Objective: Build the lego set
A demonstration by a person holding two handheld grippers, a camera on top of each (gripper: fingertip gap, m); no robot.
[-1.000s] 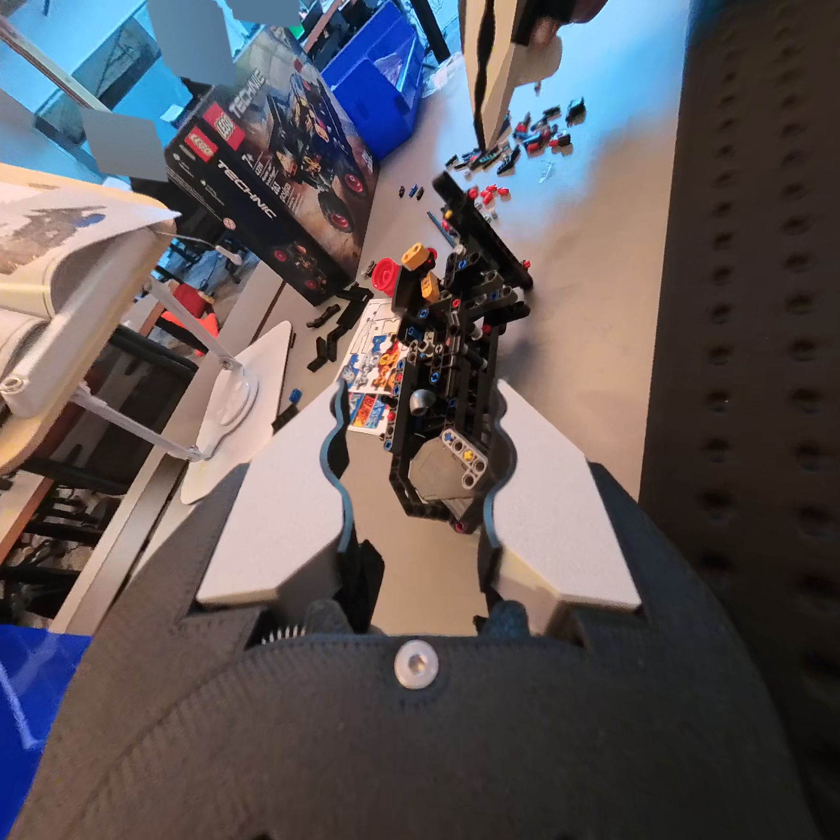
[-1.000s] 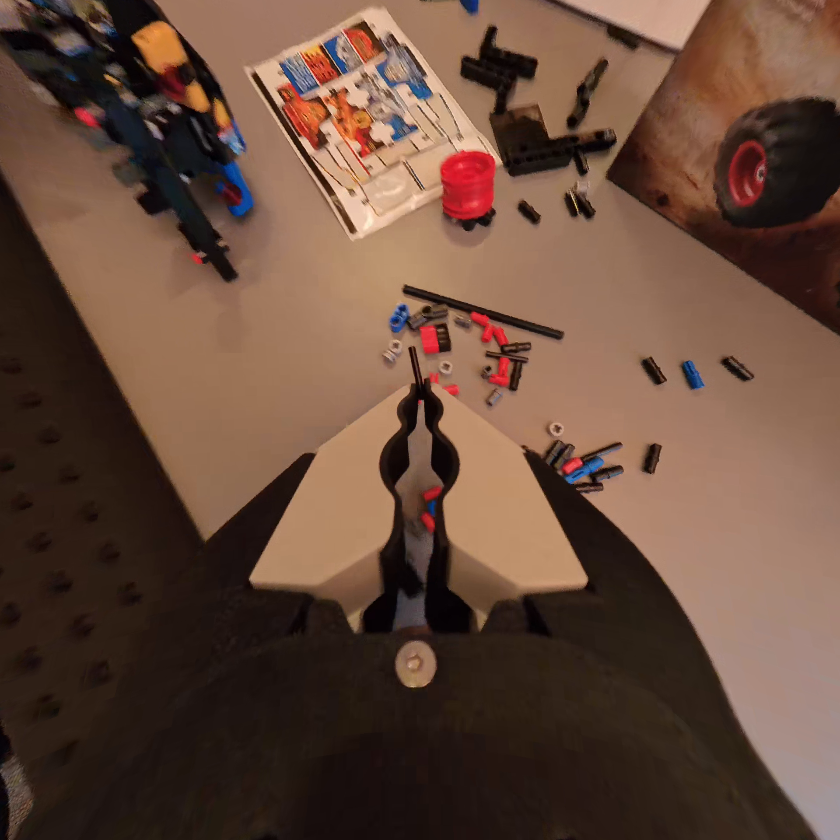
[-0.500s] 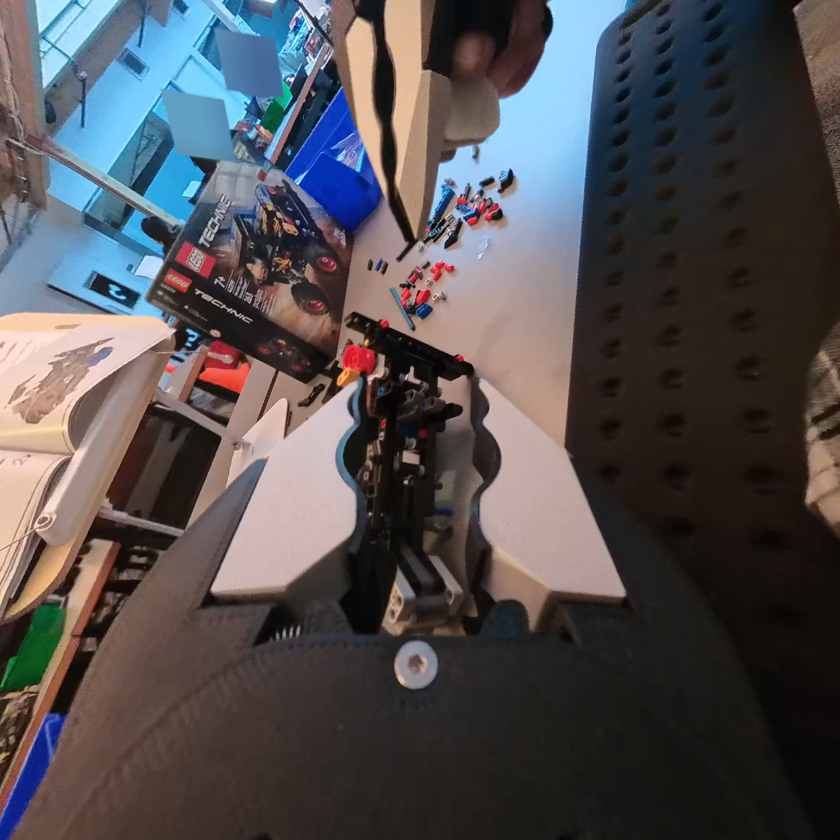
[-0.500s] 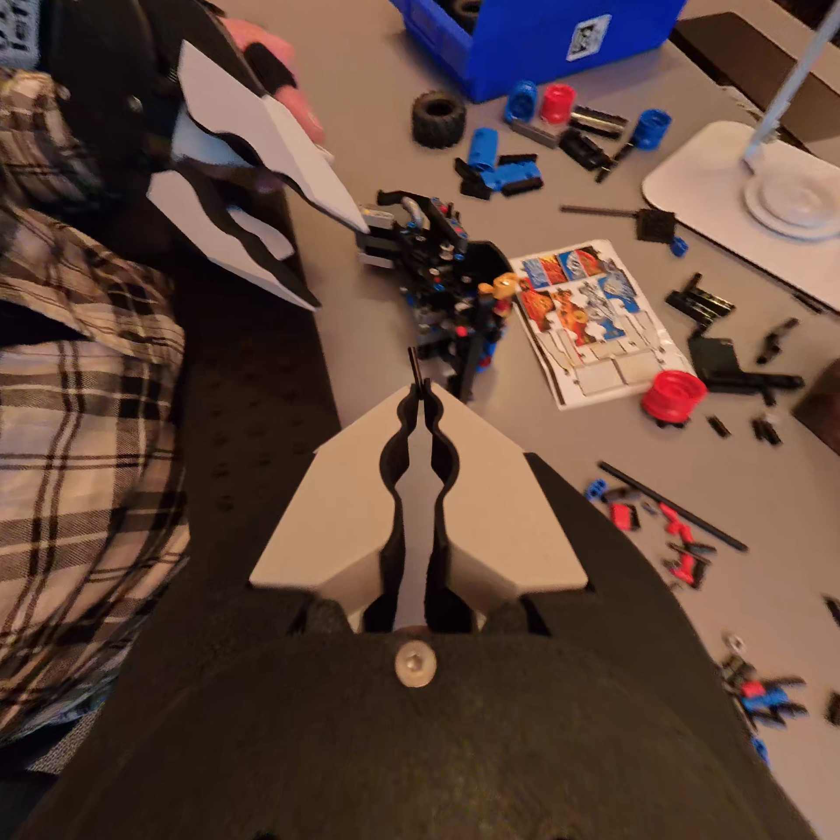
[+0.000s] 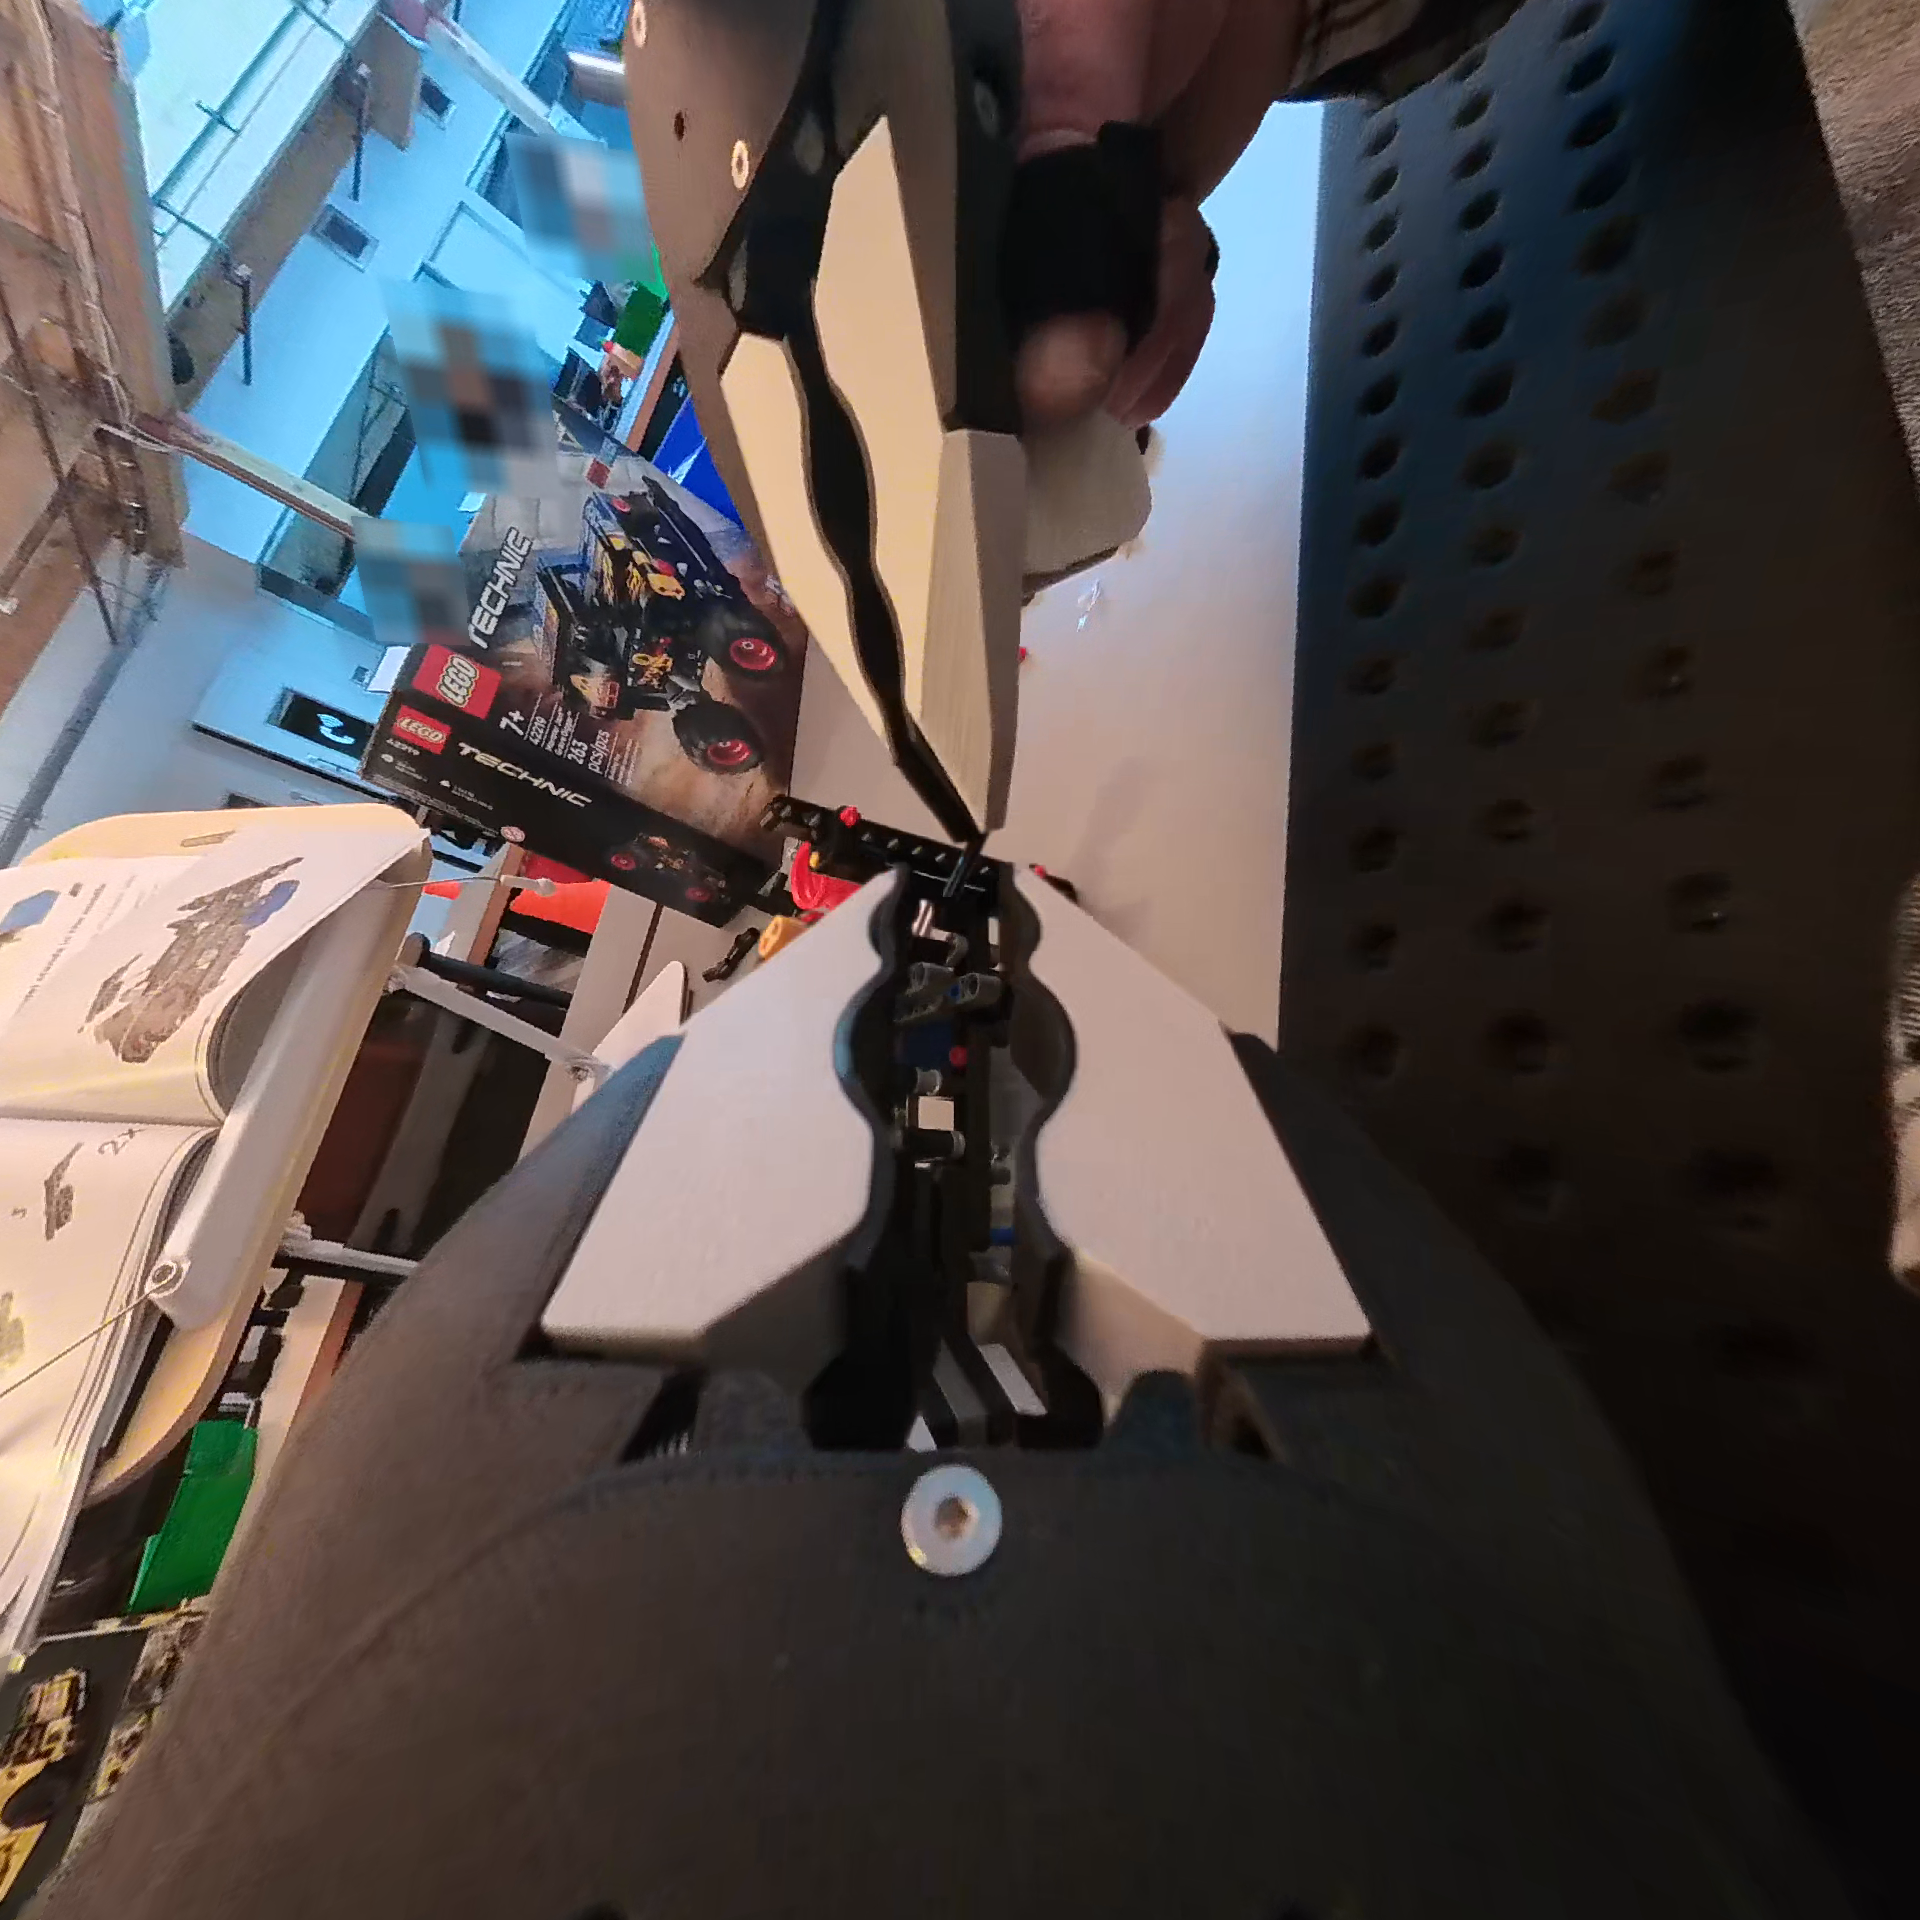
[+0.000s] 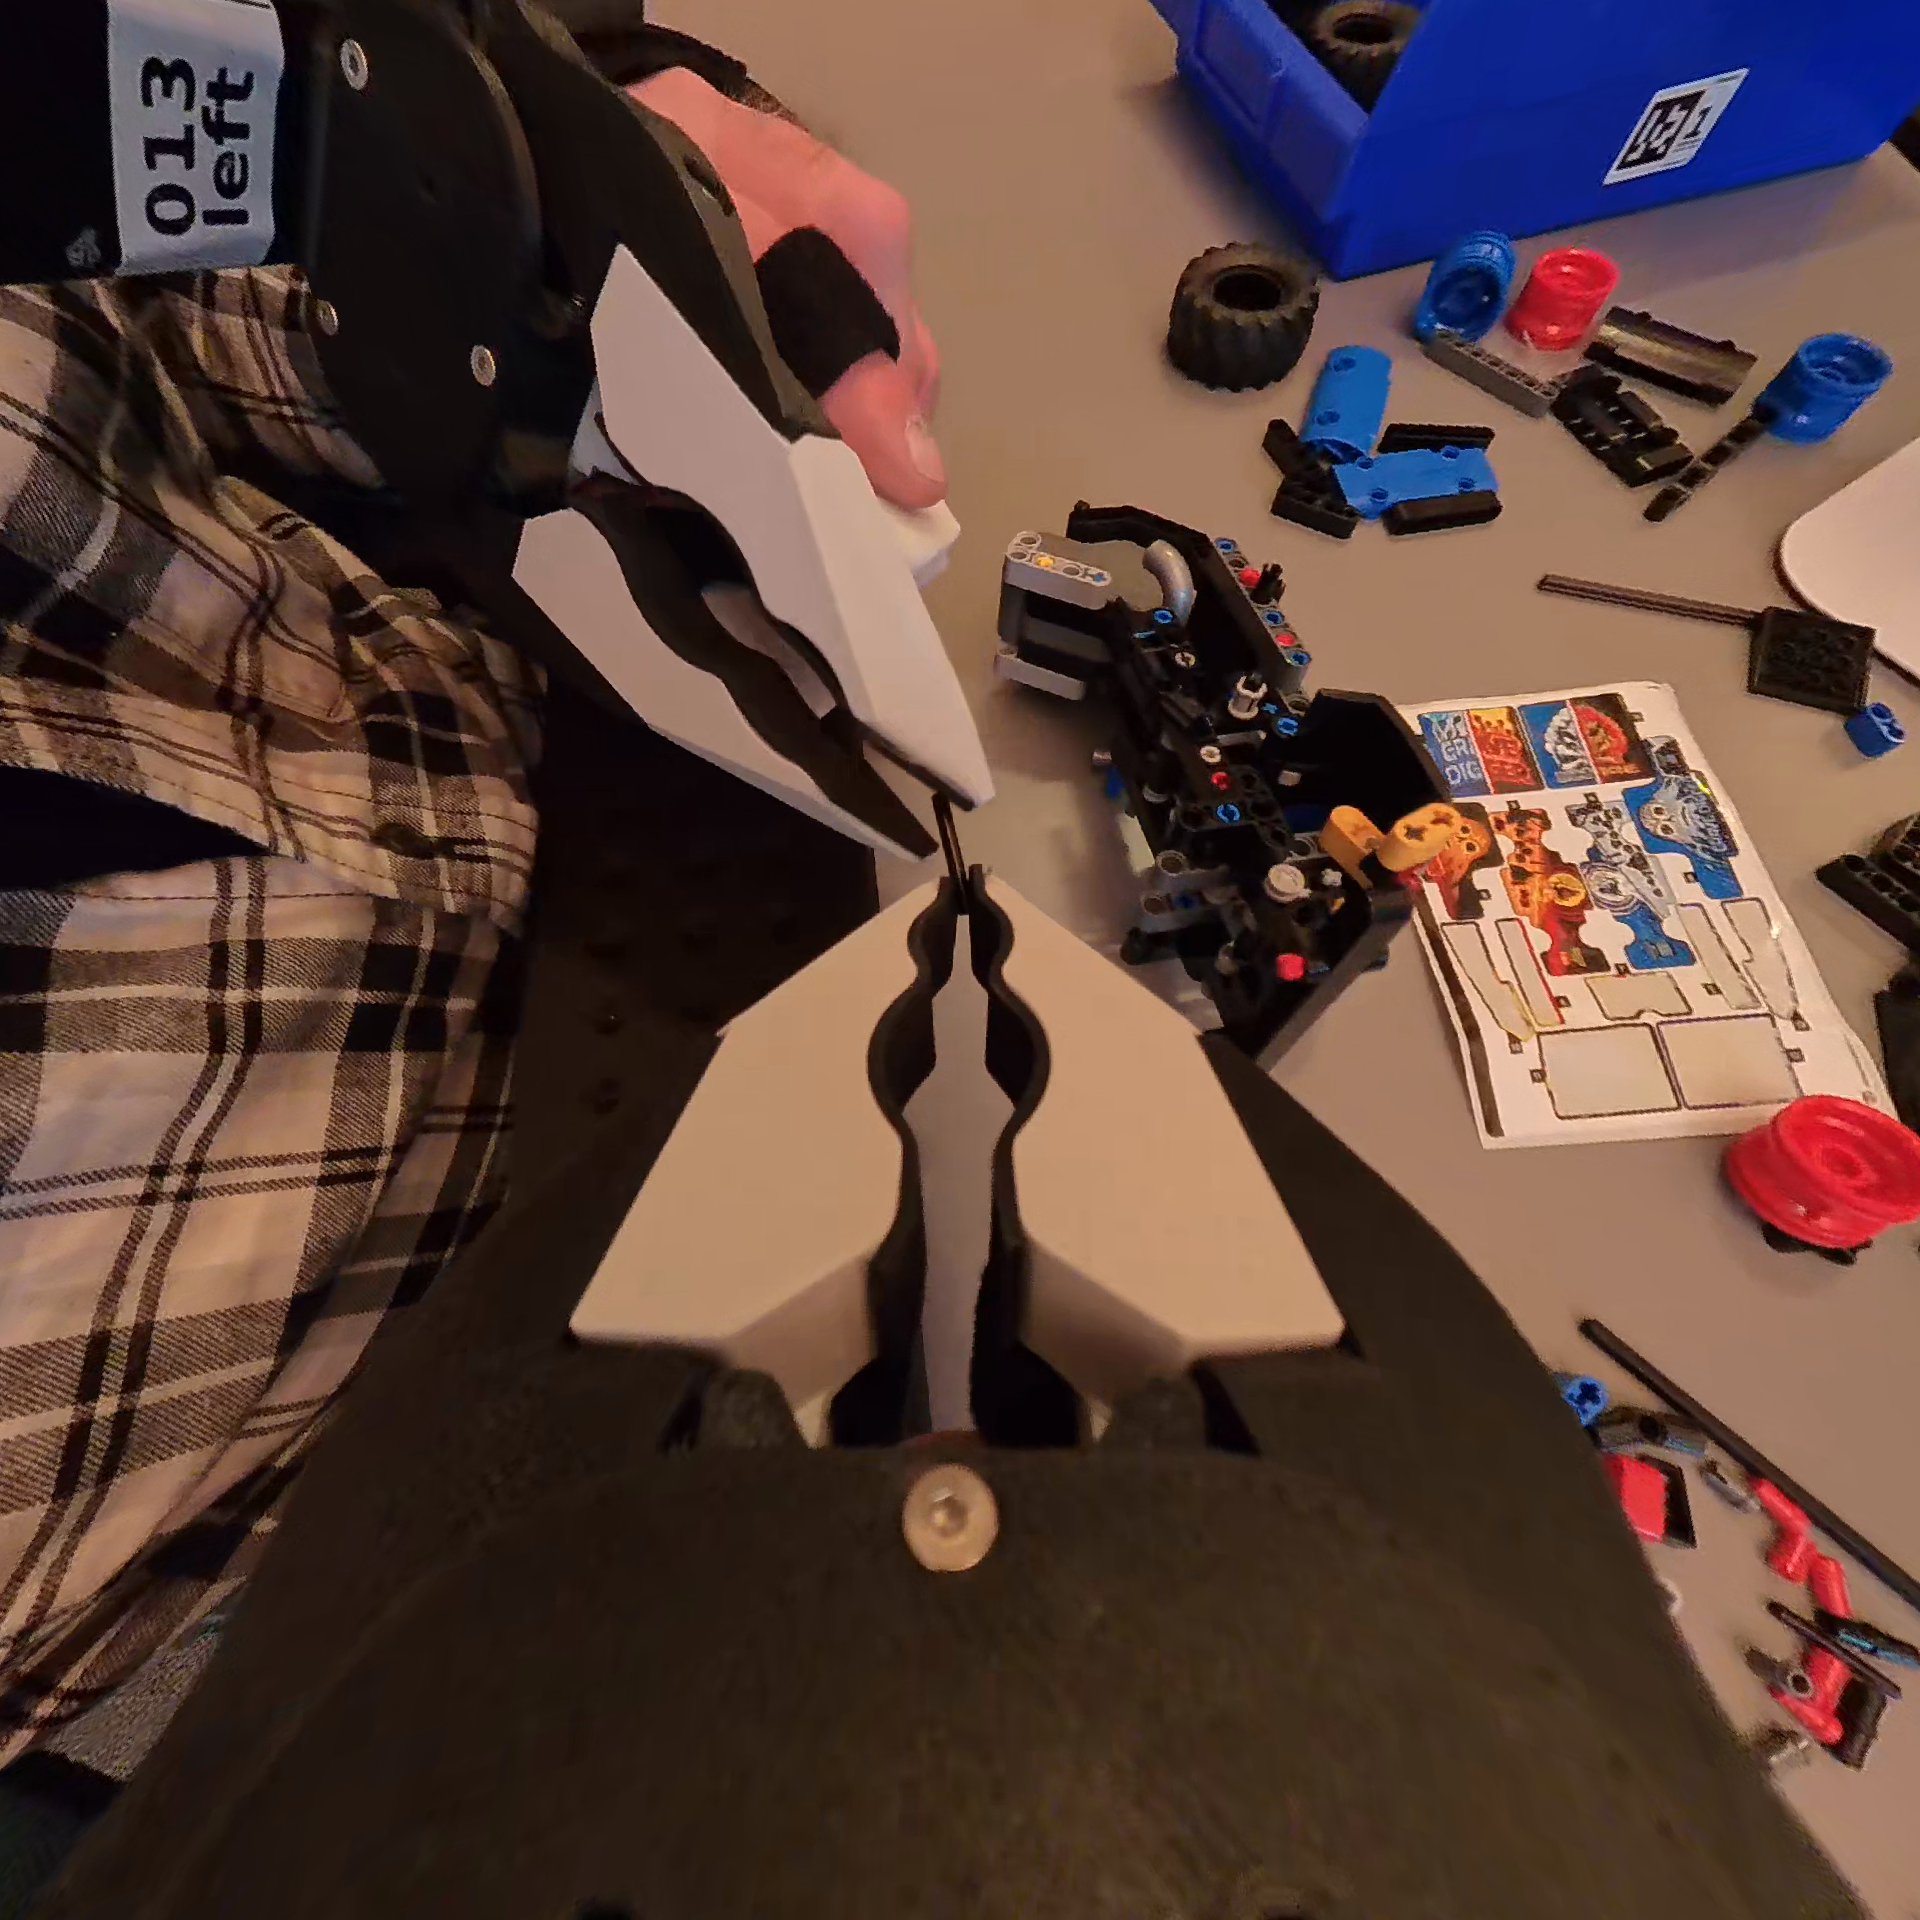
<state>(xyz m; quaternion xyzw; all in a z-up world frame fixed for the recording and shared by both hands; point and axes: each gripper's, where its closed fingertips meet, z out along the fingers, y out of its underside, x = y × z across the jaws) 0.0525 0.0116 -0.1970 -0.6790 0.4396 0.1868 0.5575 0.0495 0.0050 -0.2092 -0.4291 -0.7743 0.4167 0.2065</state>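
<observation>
— Tongs?
— The thin black axle (image 6: pixel 947 831) is pinched by the right gripper (image 6: pixel 961 896). The left gripper (image 5: pixel 956 883) is held narrowly apart at its end. The chassis (image 6: pixel 1195 748) is left on the table (image 6: pixel 1039 208).
— Risk?
— The axle could be dropped if released before being clamped

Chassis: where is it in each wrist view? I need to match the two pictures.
Left wrist view: the chassis is at centre, seen end-on through the gap between the left gripper's open jaws.
Right wrist view: the chassis lies on the table, right of centre, apart from both grippers.
Shared landmark: the right gripper, shut on a thin black axle; in the left wrist view it comes down from the top.
</observation>
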